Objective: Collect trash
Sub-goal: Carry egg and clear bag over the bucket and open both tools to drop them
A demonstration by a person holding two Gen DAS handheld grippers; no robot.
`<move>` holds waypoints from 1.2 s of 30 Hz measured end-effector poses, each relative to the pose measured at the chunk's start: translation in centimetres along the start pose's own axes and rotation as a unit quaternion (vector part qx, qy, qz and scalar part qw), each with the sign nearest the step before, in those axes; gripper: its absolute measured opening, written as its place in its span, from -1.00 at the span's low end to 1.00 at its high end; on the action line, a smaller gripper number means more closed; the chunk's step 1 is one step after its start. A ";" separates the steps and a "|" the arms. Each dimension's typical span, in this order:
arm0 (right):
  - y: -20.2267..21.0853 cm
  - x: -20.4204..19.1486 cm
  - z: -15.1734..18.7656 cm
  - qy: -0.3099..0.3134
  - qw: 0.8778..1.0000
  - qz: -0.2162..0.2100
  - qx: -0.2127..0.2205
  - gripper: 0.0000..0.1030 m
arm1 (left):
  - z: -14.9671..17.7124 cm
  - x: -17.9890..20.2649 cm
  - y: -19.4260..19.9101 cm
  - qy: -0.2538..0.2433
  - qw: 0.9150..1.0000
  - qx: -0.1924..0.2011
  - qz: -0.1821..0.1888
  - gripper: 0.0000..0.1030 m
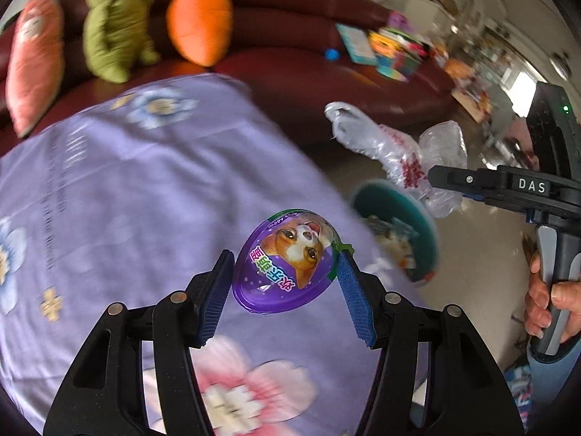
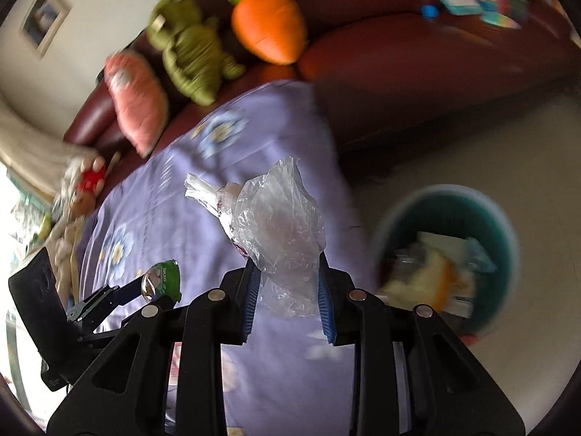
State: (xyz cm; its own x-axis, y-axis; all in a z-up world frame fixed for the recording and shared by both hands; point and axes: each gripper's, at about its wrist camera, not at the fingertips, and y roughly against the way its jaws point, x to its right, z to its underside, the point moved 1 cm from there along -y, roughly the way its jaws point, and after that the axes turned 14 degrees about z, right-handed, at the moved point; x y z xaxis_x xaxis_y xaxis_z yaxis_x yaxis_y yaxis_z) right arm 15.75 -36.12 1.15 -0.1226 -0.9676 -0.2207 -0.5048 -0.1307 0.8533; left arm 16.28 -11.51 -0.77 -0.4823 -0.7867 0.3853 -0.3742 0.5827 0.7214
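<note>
- Two grippers are each carrying one piece of trash over the purple flowered cloth (image 1: 152, 181).
- Closest in, the left gripper (image 1: 287, 272) is squeezing a purple egg-shaped wrapper (image 1: 287, 259) with a puppy on it, one pad on each side.
- The right gripper (image 2: 288, 283) is pinching a crumpled clear plastic bag (image 2: 279, 214), which is sticking up past its fingertips.
- A little farther, ahead and to the right of both grippers, the teal bin (image 2: 501, 218) is sitting on the floor, already holding some scraps.
- Farthest off, three soft toys, with an orange carrot toy (image 1: 199, 21) among them, are lying on the red sofa (image 1: 297, 72).
- I think the carrying step is happening now. Next, each gripper needs to get right above the bin, then open up.
</note>
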 end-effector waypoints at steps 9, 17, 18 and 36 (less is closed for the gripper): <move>0.9 11.8 0.6 -0.082 0.996 0.040 0.002 -0.42 | -2.1 6.5 -7.7 -0.038 0.998 -0.050 0.029 0.15; -1.5 15.8 0.6 -0.106 0.993 0.055 -0.021 -0.41 | -3.2 9.7 -12.5 -0.055 0.995 -0.080 0.038 0.16; -2.1 16.4 0.5 -0.111 0.992 0.055 -0.026 -0.41 | -3.3 9.9 -12.9 -0.057 0.994 -0.082 0.039 0.16; -6.4 20.8 0.7 -0.149 0.987 0.049 -0.046 0.38 | -3.6 11.5 -19.5 -0.062 0.989 -0.126 0.041 0.16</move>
State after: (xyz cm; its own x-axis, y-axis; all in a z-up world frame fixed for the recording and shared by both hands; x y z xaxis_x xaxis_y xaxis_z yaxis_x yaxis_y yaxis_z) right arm 15.84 -55.23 -9.18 -0.4194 -0.8720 -0.2526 -0.4000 -0.0723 0.9137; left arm 20.89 -32.59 -8.32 -0.6025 -0.6986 0.3859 -0.1283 0.5620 0.8172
